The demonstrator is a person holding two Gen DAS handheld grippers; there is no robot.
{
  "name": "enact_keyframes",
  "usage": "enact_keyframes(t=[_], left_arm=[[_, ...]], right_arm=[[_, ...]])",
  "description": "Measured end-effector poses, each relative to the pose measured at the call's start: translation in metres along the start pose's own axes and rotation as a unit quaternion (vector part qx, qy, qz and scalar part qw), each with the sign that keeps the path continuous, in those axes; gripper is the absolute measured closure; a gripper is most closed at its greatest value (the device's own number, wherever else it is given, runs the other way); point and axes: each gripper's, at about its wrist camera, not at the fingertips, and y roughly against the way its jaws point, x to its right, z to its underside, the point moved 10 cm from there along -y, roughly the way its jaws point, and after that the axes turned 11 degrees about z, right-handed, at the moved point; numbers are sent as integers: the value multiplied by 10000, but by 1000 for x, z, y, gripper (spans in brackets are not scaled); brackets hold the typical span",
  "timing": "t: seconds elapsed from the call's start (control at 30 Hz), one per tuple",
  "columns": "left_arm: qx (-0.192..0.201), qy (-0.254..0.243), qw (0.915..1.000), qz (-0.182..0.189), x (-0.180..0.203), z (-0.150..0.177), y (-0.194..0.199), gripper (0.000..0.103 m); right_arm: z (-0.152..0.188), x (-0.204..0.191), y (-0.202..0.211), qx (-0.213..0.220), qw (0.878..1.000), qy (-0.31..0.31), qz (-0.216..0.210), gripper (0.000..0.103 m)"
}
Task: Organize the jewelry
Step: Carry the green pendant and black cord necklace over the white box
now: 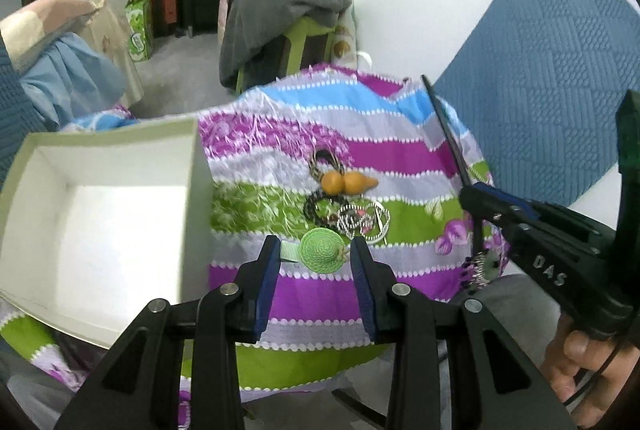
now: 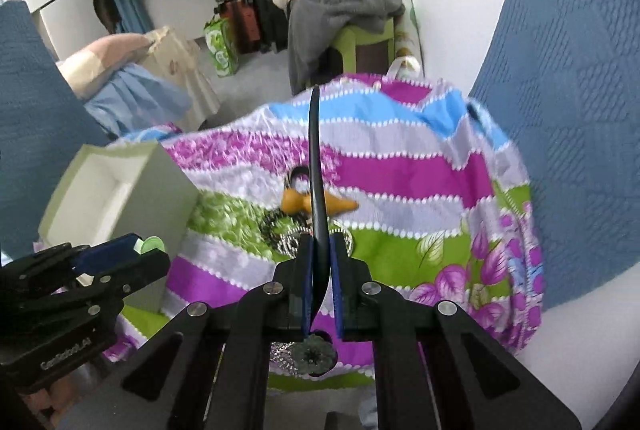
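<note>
The left gripper (image 1: 316, 256) clamps a green hat-shaped hair clip (image 1: 320, 250) between its blue pads, just beside the open white box (image 1: 192, 165). The right gripper (image 2: 320, 258) is shut on a thin black hairband (image 2: 316, 157) — a dark flower ornament (image 2: 314, 354) hangs under its jaws. Ahead on the striped cloth (image 1: 400, 157) lie an orange gourd-shaped piece (image 1: 350, 183) and tangled beaded chains (image 1: 360, 222) — close together.

One white box (image 1: 100, 222), one green hat clip (image 1: 321, 250), one orange gourd charm (image 1: 349, 183), one black headband (image 2: 318, 181), and two tools (image 1: 316, 258) (image 2: 320, 262) are in view.
</note>
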Motion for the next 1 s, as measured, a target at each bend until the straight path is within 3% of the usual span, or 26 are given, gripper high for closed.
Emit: enact_keyframes(t=[0.6,1.0], left_arm=[[716,-259,9970,-152,-18,-67,107,67],[956,-163,9942,-454,-80,-78,163,67]], right_arm=[[-81,-44,90,797,9968,44,-46,97],[-101,-114,101,901,9951,225,-353,97]])
